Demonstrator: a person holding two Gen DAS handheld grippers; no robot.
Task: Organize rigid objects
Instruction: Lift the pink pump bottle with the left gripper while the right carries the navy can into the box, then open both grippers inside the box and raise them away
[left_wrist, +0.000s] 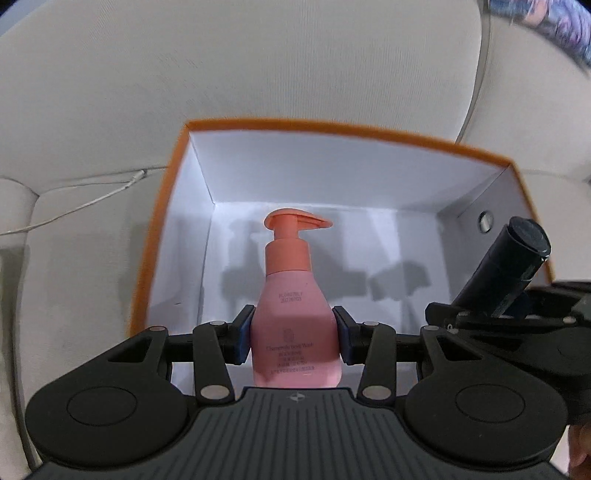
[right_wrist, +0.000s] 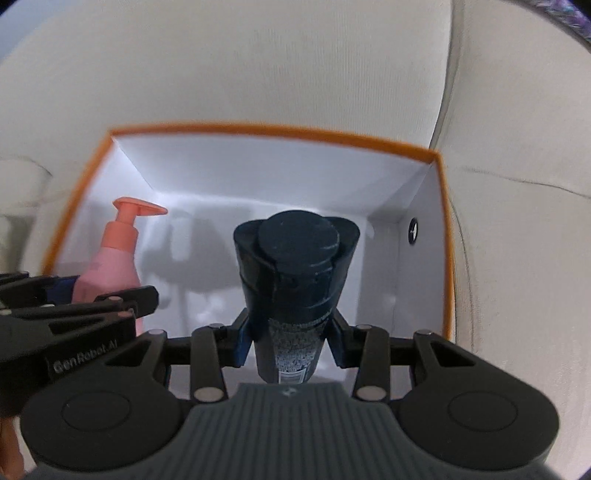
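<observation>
My left gripper (left_wrist: 294, 334) is shut on a pink pump bottle (left_wrist: 293, 302) with a coral pump head, held over the open box (left_wrist: 332, 127), which has an orange rim and white inside. The same pink pump bottle (right_wrist: 110, 266) shows at the left of the right wrist view, with the left gripper's fingers (right_wrist: 125, 297) beside it. My right gripper (right_wrist: 290, 336) is shut on a dark bottle (right_wrist: 295, 280) with a round black cap, also above the box (right_wrist: 258, 131). That dark bottle (left_wrist: 506, 266) leans at the right edge of the left wrist view.
The box rests on a beige cushioned sofa (left_wrist: 258, 66). A thin white cord (left_wrist: 74, 206) lies on the cushion left of the box. A round metal eyelet (left_wrist: 485, 220) sits in the box's right wall. The floor of the box shows only shadows.
</observation>
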